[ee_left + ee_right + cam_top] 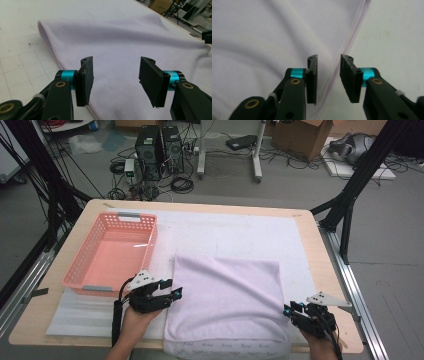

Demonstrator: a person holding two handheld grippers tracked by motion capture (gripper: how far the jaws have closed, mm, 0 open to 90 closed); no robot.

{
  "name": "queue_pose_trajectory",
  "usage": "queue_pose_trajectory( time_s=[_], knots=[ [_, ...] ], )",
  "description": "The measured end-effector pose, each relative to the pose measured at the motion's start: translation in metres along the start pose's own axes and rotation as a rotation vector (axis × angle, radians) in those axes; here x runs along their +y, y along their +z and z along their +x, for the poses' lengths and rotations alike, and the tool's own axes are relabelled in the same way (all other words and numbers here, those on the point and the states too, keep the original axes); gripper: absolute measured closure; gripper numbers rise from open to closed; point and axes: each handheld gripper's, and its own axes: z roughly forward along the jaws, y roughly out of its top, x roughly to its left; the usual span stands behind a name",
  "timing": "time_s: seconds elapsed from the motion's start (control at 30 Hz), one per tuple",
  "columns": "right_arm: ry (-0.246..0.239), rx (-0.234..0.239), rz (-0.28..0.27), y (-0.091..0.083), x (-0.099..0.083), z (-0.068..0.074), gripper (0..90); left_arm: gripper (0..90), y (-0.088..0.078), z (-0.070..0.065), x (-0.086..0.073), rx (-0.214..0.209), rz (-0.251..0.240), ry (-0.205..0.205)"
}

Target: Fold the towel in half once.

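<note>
Tongs (pixel 116 80) over soft folded towel (pixel 120 42)

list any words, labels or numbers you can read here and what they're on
Nothing can be read for certain.
Pale lilac folded towel: a row of small repeated marks runs along its near hem in the high view, too small and blurred to read.
Orange plastic basket: grey strips on its rims, no legible text.

Bare white mat (pixel 240 232) lies open beyond both grippers; the orange plastic basket (pixel 112 252) crowds the left gripper's (pixel 172 295) outer side.
</note>
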Motion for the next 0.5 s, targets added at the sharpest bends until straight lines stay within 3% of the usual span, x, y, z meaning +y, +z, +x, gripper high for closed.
queue_pose_trajectory(
  time_s=[0.13,0.27,0.33,0.43,0.5],
  knots=[
    [-0.011,-0.017,-0.041,0.015,0.015,-0.009,62.4,46.1,0.017,0.008,0.014,0.022,0.017,-0.003],
    [0.021,-0.024,-0.076,0.034,0.031,-0.024,60.4,47.3,0.042,0.016,0.024,0.097,0.058,0.003],
    [0.036,-0.025,-0.068,0.046,0.041,-0.031,59.2,47.8,0.050,0.019,0.027,0.121,0.061,0.001],
    [0.030,-0.032,-0.043,0.065,0.054,-0.040,57.8,47.7,0.063,0.027,0.029,0.192,0.071,-0.019],
    [0.026,-0.061,-0.015,0.081,0.063,-0.044,55.3,46.5,0.071,0.032,0.028,0.221,0.128,-0.016]
  ],
)
